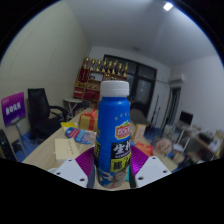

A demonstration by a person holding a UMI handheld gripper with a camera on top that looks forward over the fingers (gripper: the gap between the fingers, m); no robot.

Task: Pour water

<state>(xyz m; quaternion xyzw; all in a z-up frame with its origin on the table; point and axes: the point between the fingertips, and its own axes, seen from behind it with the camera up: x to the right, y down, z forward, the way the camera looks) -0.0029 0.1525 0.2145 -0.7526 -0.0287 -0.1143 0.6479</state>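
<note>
Hand-held gripper [113, 178] clamped on tall blue plastic bottle with white cap [114, 130], upright, lifted above wooden table [50, 147]. Cap on, so no pouring yet. Slip risk when tilting: smooth label, narrow pad contact.

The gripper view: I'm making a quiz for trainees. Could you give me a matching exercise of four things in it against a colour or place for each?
Things:
1. bottle
2. bottle cap
3. office chair
4. shelf of bottles

Colour or place:
A. black, beside the table at its far end
B. blue, standing between the jaws of the gripper
C. against the far wall, behind the bottle
D. white

Pairs: 1-B, 2-D, 3-A, 4-C
</note>
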